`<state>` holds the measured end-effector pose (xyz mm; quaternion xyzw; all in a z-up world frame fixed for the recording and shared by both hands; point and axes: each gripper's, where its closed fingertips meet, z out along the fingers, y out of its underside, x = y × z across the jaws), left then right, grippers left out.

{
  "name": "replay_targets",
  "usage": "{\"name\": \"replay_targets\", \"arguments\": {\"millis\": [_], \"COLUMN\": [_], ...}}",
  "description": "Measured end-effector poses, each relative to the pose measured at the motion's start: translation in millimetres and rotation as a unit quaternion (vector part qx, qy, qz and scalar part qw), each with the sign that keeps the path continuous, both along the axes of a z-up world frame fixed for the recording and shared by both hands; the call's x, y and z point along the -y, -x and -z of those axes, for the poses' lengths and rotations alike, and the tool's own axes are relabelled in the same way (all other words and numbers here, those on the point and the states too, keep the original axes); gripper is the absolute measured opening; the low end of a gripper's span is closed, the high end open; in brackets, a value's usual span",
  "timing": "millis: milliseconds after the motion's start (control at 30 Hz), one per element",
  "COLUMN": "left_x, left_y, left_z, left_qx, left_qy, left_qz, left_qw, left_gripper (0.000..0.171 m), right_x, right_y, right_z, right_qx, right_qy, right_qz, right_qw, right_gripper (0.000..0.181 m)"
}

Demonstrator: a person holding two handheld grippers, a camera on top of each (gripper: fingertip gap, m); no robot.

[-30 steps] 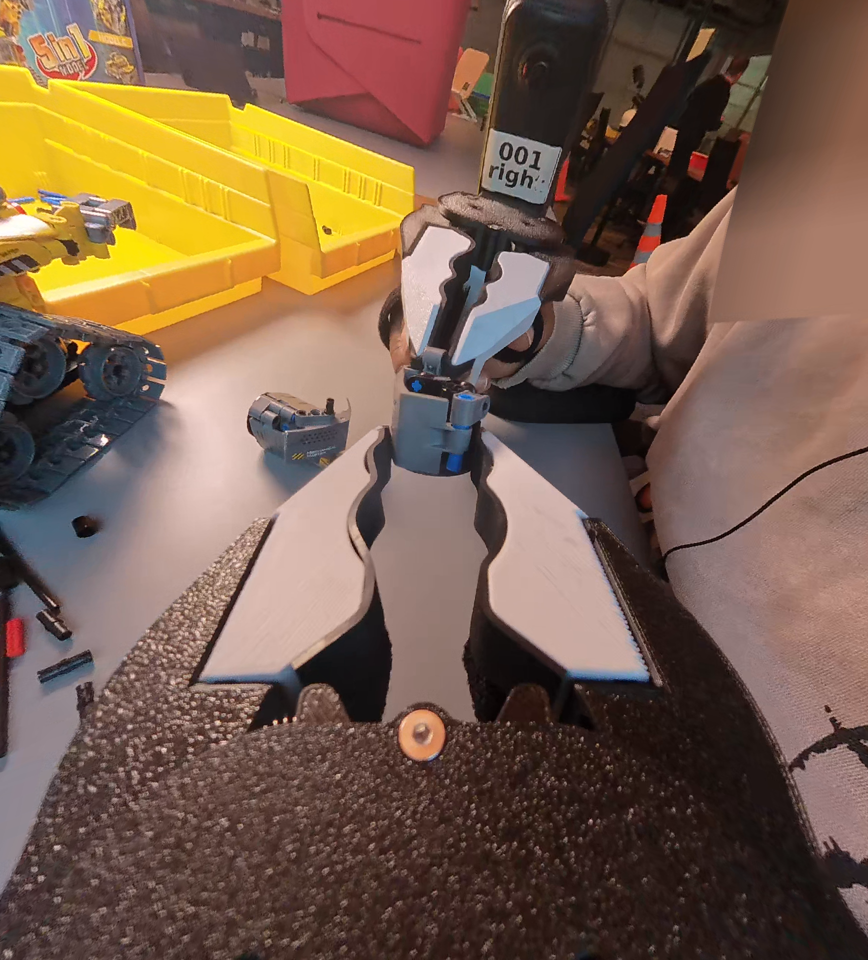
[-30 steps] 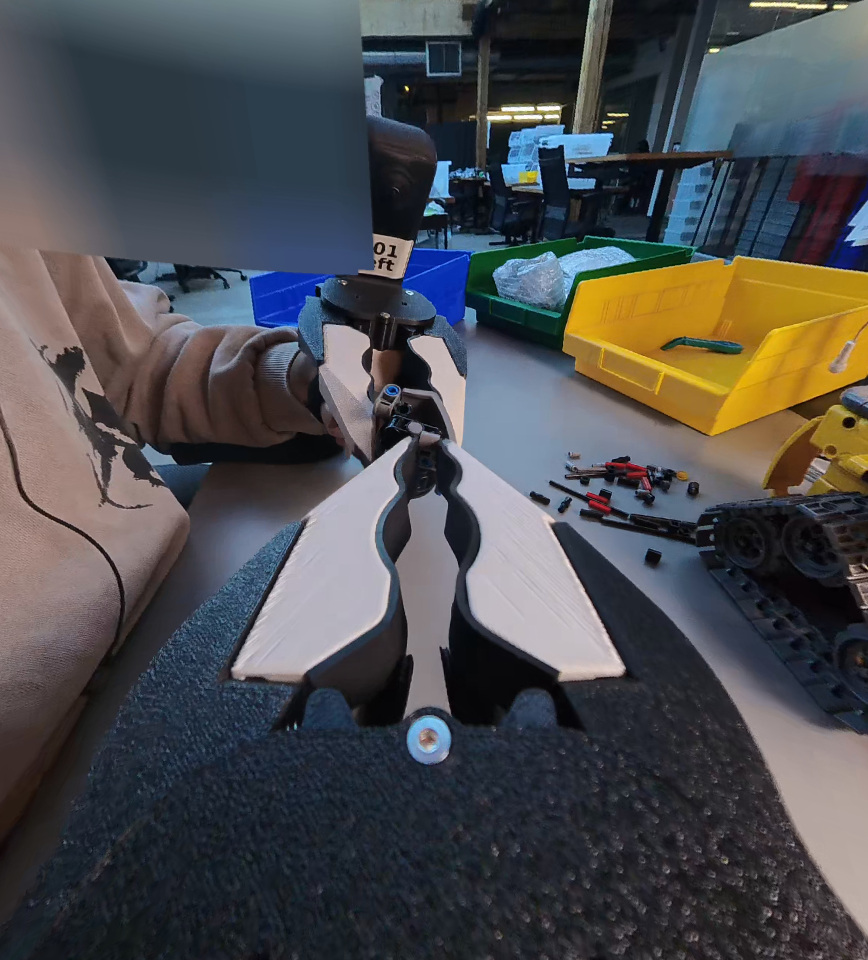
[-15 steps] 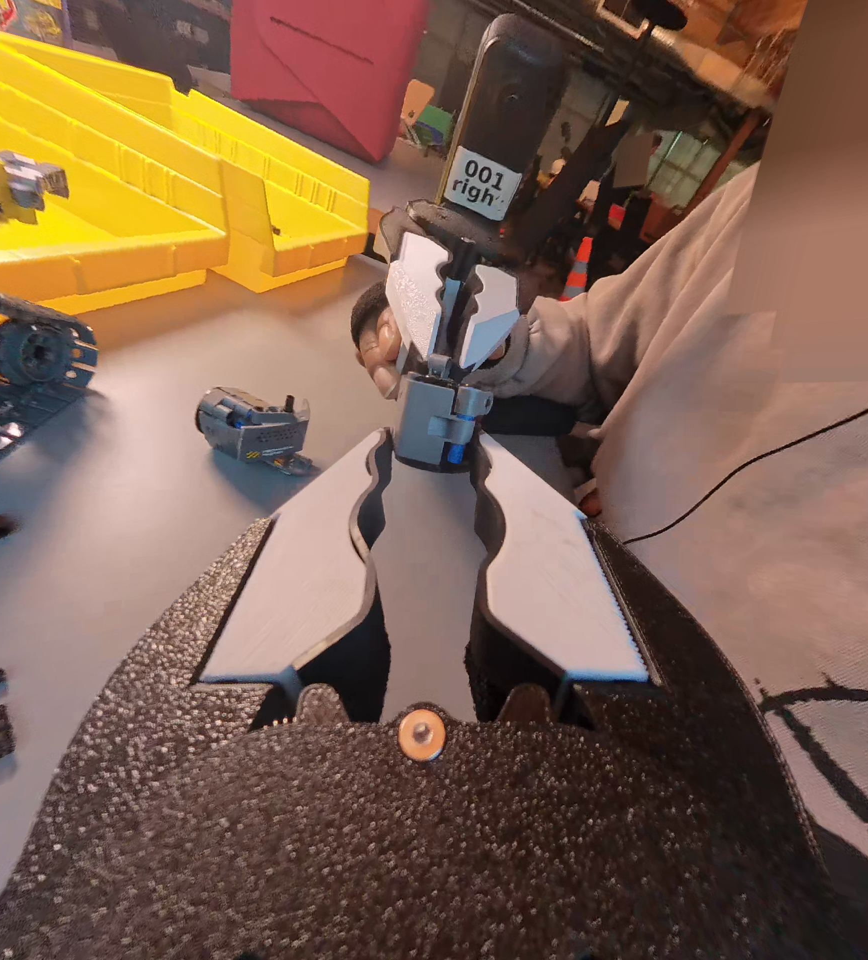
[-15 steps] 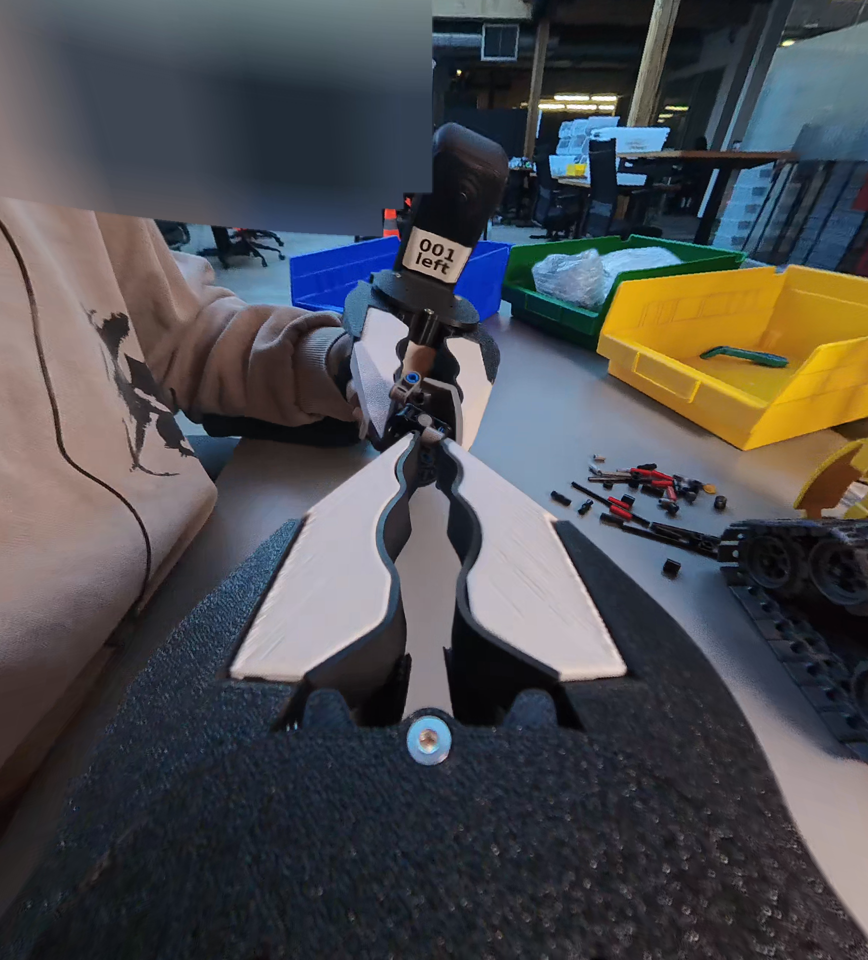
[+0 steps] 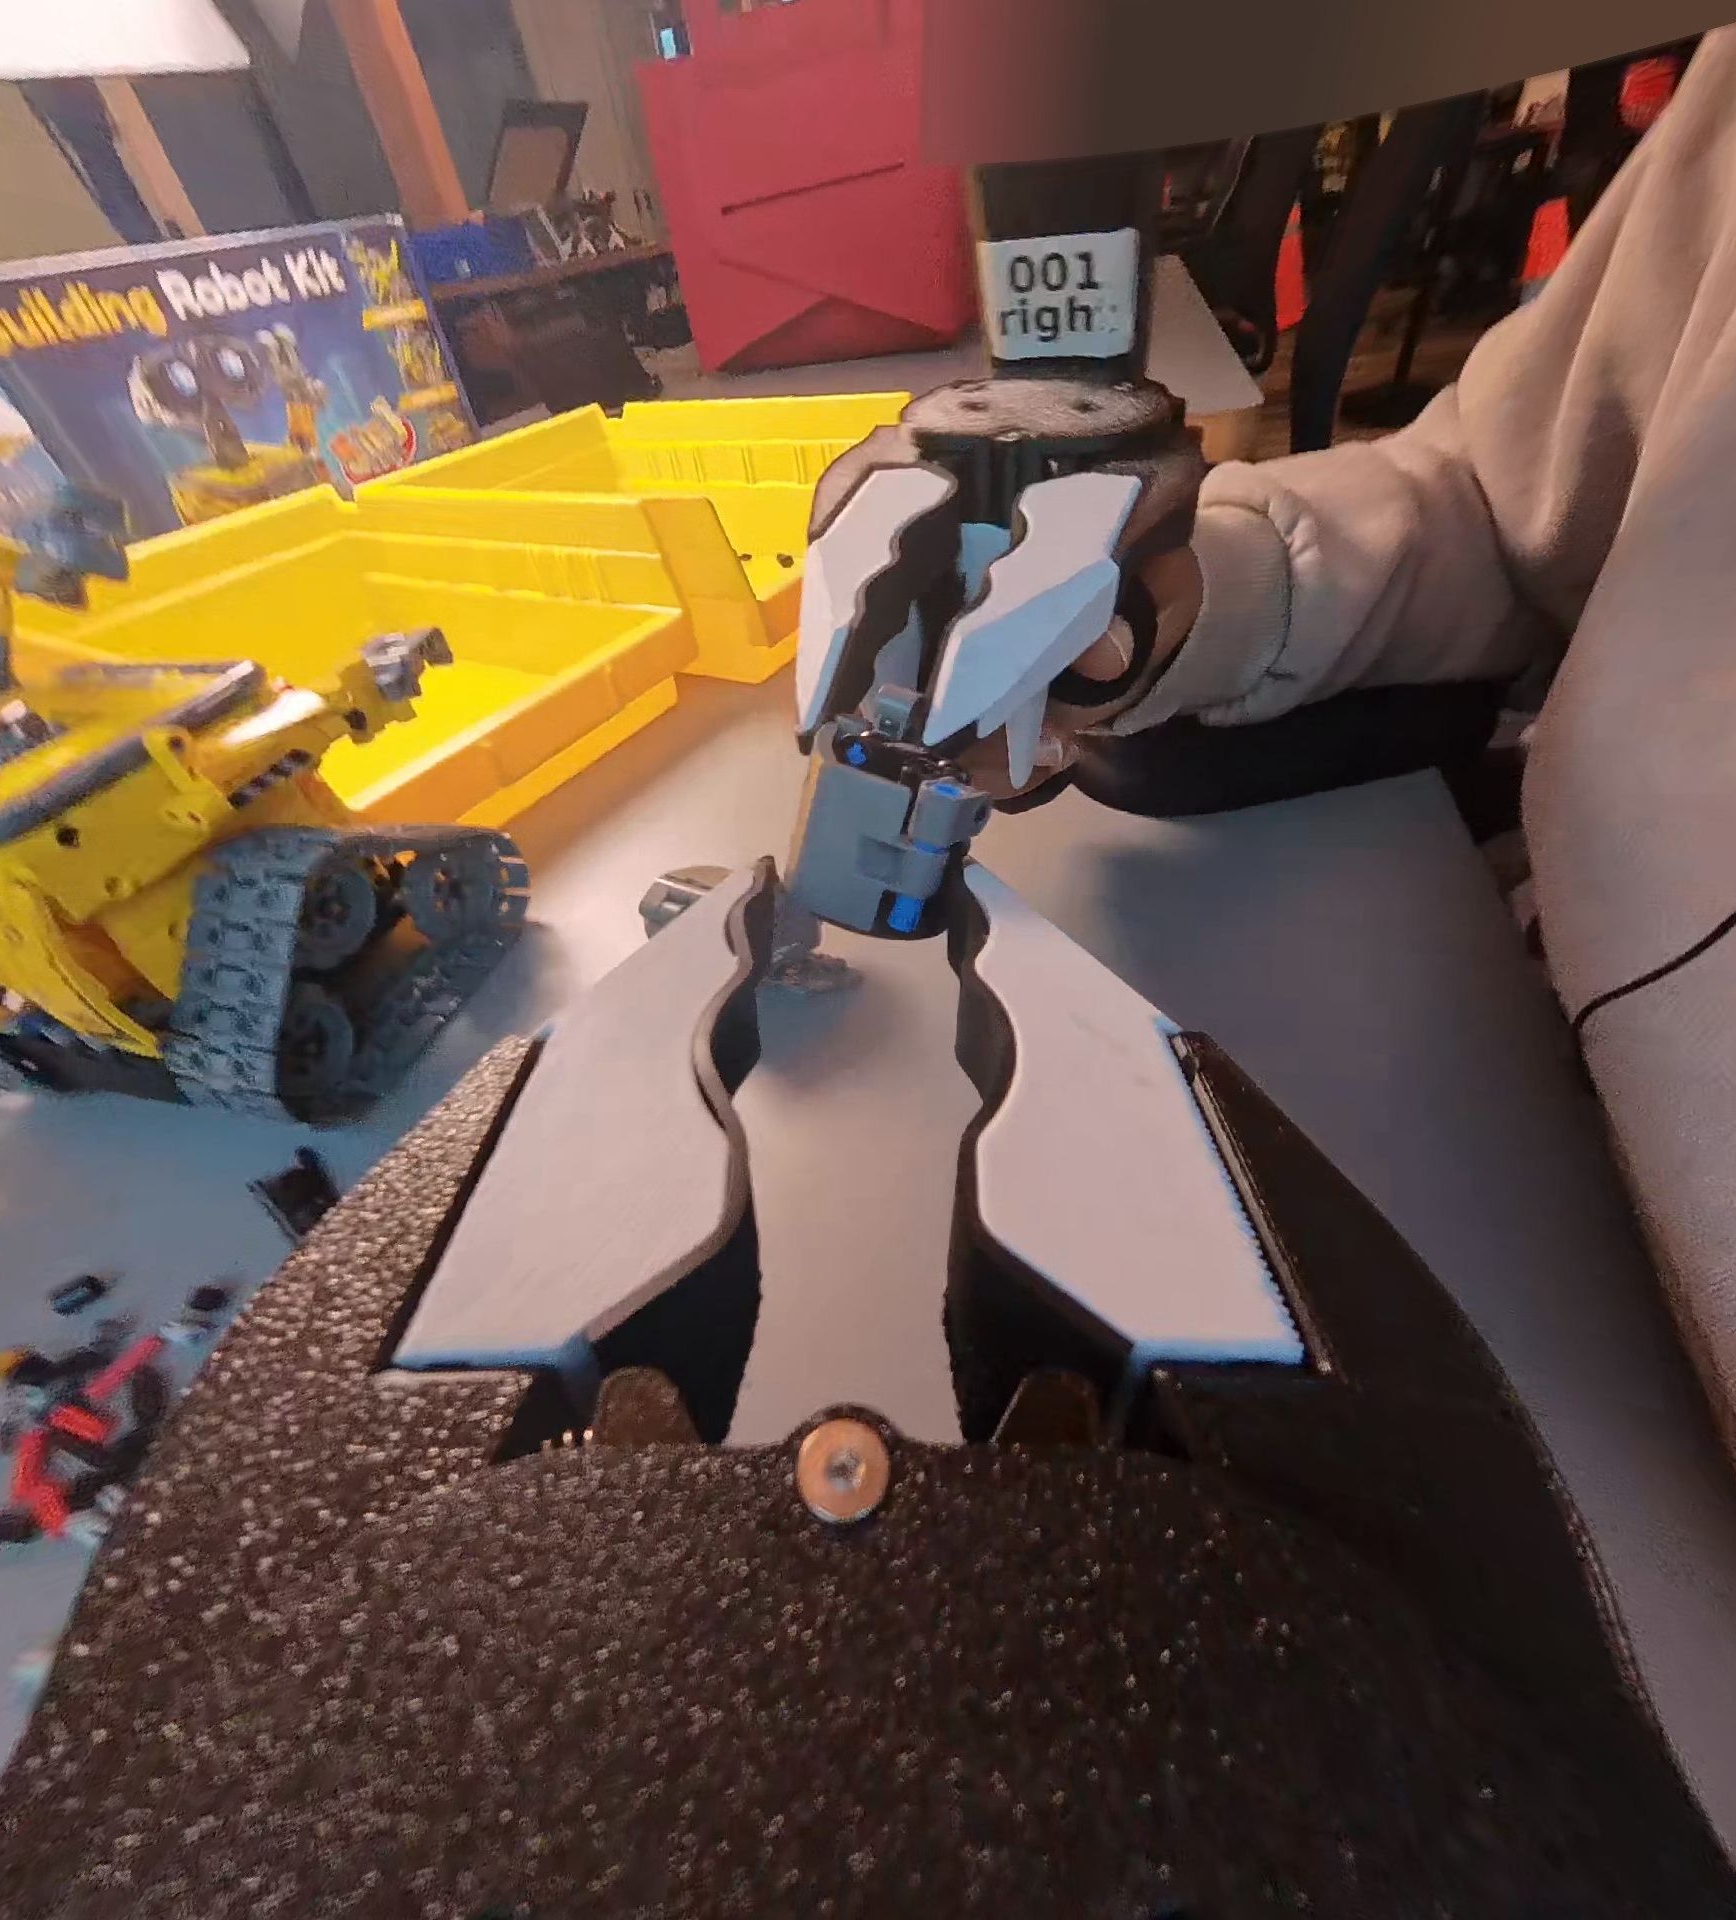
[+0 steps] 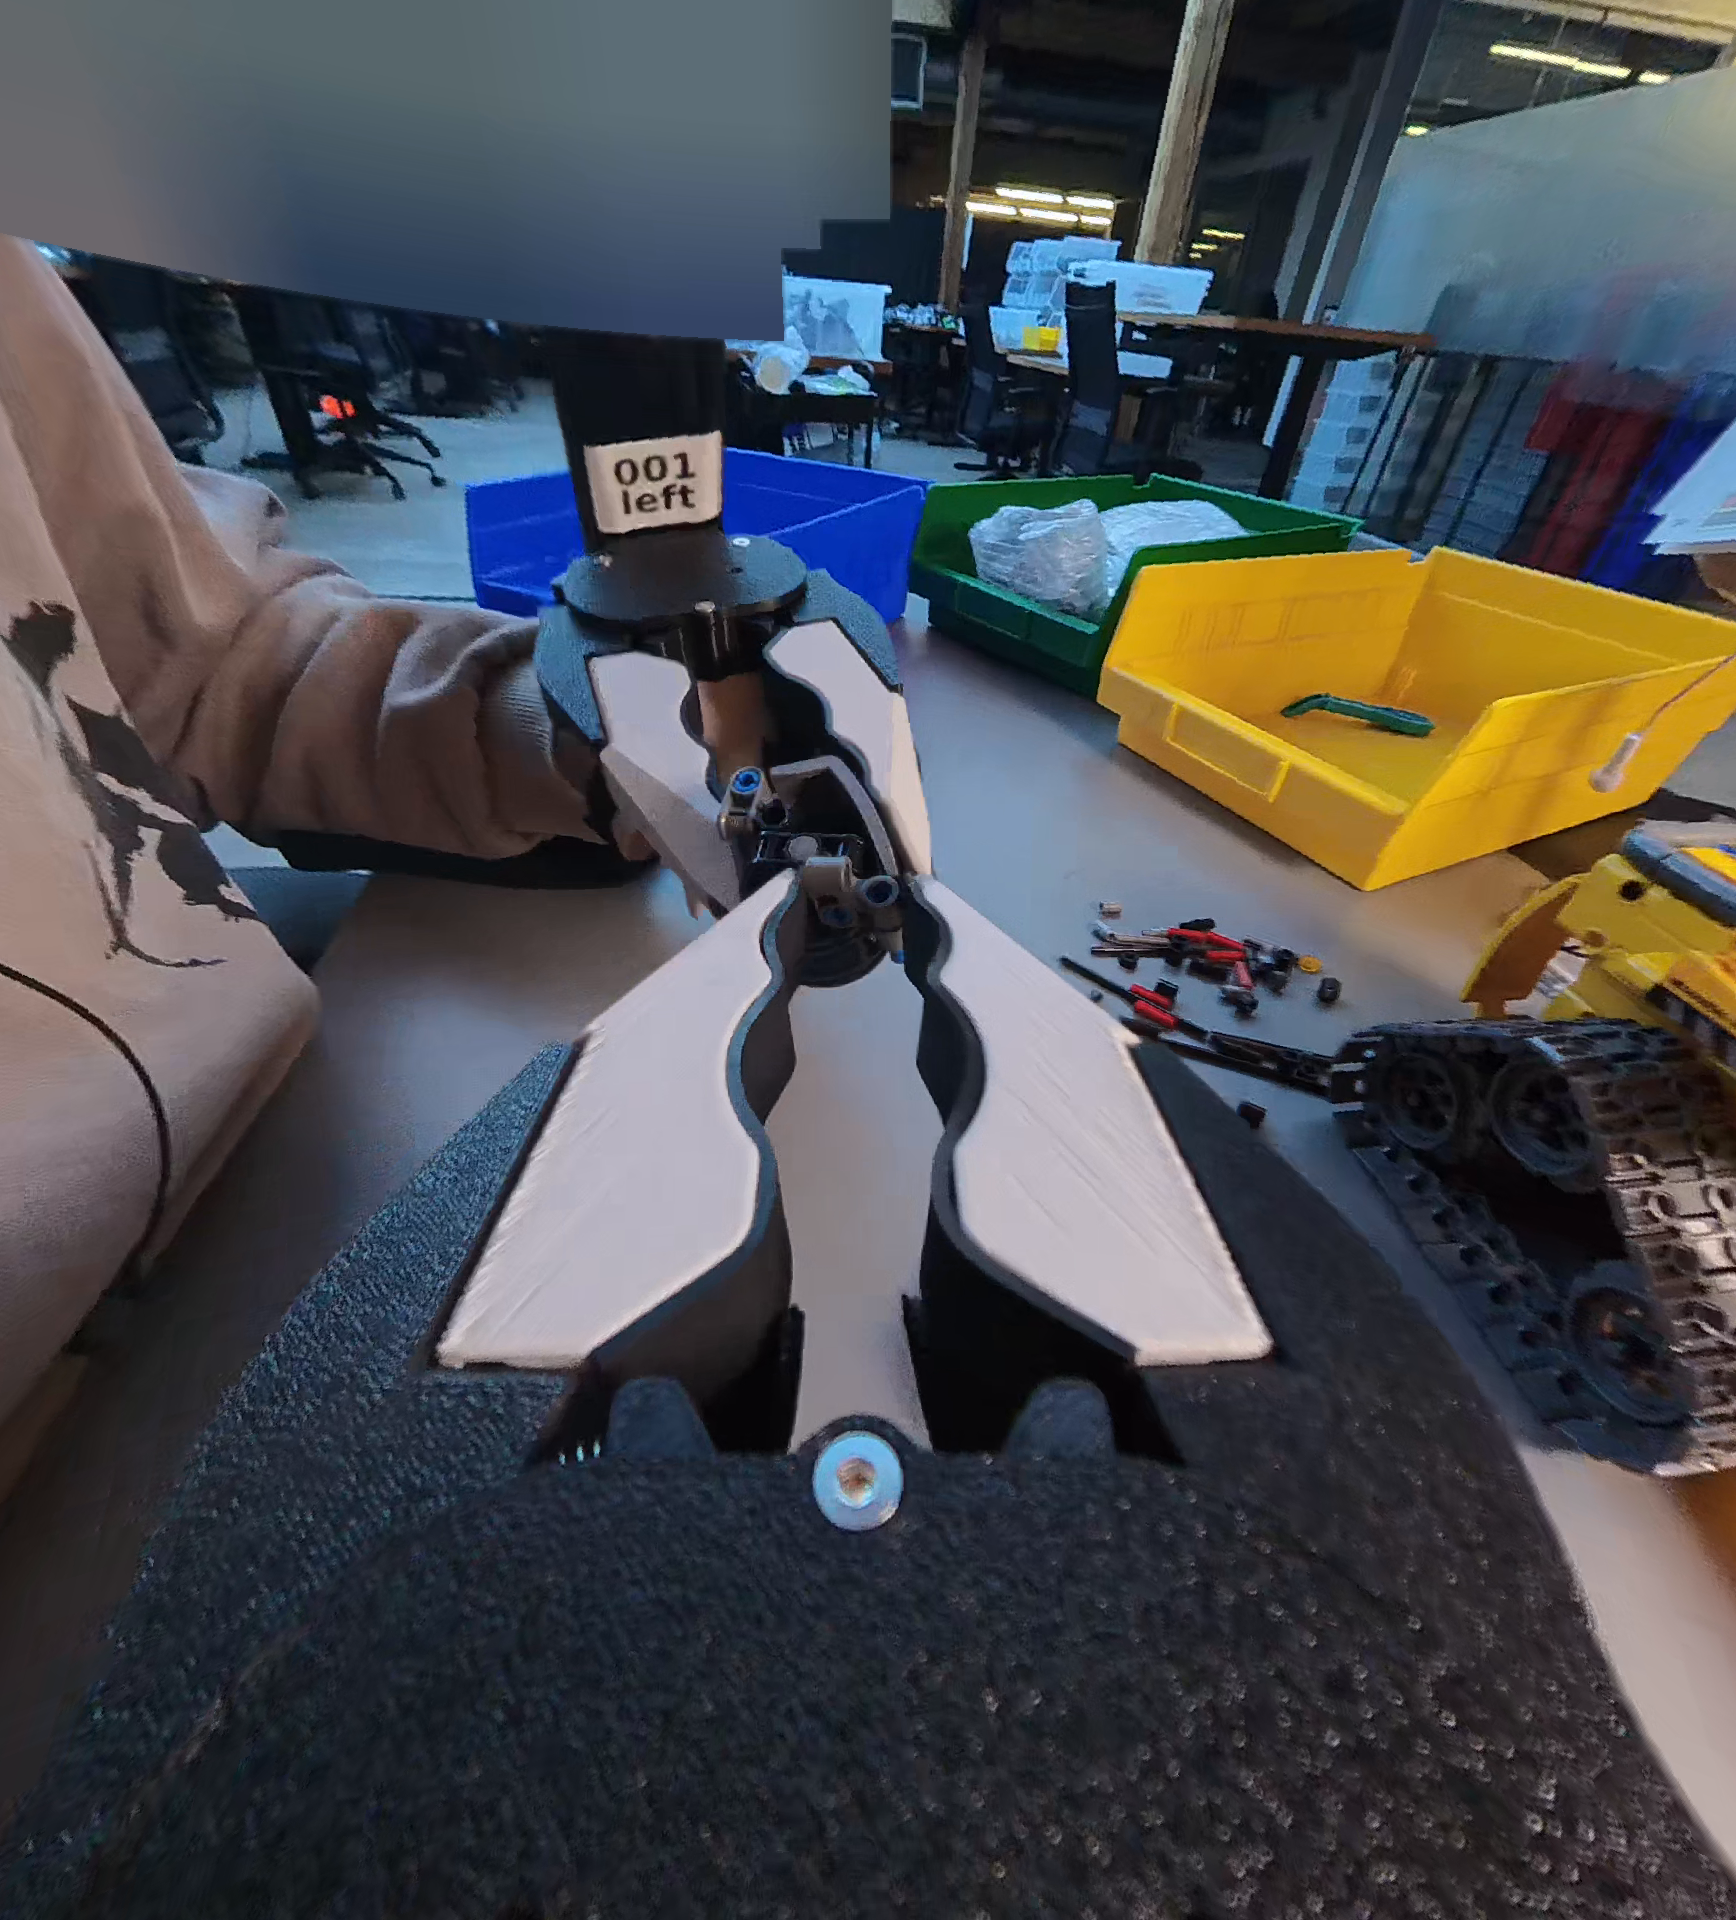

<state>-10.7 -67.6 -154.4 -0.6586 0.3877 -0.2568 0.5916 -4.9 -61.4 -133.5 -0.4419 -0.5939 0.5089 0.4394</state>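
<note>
My left gripper (image 5: 859,883) is shut on a grey motor block (image 5: 859,831) with blue pins and holds it above the grey table (image 5: 1207,987). My right gripper (image 5: 885,727) faces it from the far side, shut on a small grey connector (image 5: 890,707) at the block's top end. In the right wrist view my right gripper (image 6: 851,888) pinches this connector (image 6: 833,878), and my left gripper (image 6: 812,862) stands just behind it. A person's hands and beige sleeves (image 6: 376,707) hold both tools.
A yellow tracked toy vehicle (image 5: 116,831) (image 6: 1674,1039) stands nearby. A second grey block (image 5: 677,894) lies behind my left finger. Loose red and black pins (image 6: 1207,956) (image 5: 64,1423) are scattered. Yellow bins (image 5: 531,623) (image 6: 1415,707), a green bin (image 6: 1051,561), a blue bin (image 6: 822,520). Less than 4 cm separates the two grippers' tips. The yellow tracked toy vehicle (image 6: 1674,1039) is about 20 centimetres from both grippers' fingertips.
Both grippers have kept their grip and swung together with the block. The left wrist view has turned towards the yellow vehicle, and the second block is now mostly hidden behind my left finger.
</note>
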Motion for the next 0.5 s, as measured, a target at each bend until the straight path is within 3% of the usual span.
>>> {"name": "replay_targets", "arguments": {"millis": [100,200,267,333,400,500], "left_x": [-3.9,-1.6,1.9,4.1,5.7,9.1], "left_y": [7.9,5.0,-3.4,-5.6,-3.5,-1.6], "left_z": [-1.3,-5.0,-9.4,-10.7,-9.7,-10.9], "left_qx": [0.087,0.194,0.232,0.218,0.166,0.054], "left_qy": [0.105,0.226,0.262,0.244,0.186,0.05], "left_qz": [0.014,0.06,0.093,0.102,0.088,0.051], "left_qw": [0.99,0.953,0.932,0.94,0.964,0.996], "left_gripper": [0.053,0.063,0.047,0.037,0.033,0.033], "right_x": [-11.4,-9.4,4.9,14.8,17.5,21.7], "right_y": [-1.7,-0.3,4.7,5.6,5.3,0.6], "right_z": [-4.2,-3.1,3.5,0.9,2.5,1.1], "right_qx": [-0.017,-0.033,-0.041,-0.063,-0.064,-0.044], "right_qy": [-0.106,-0.286,-0.409,-0.462,-0.438,-0.239], "right_qz": [0.056,0.101,0.101,0.104,0.086,0.021], "right_qw": [0.993,0.952,0.906,0.878,0.893,0.97], "right_gripper": [0.016,0.016,0.016,0.016,0.019,0.03]}}
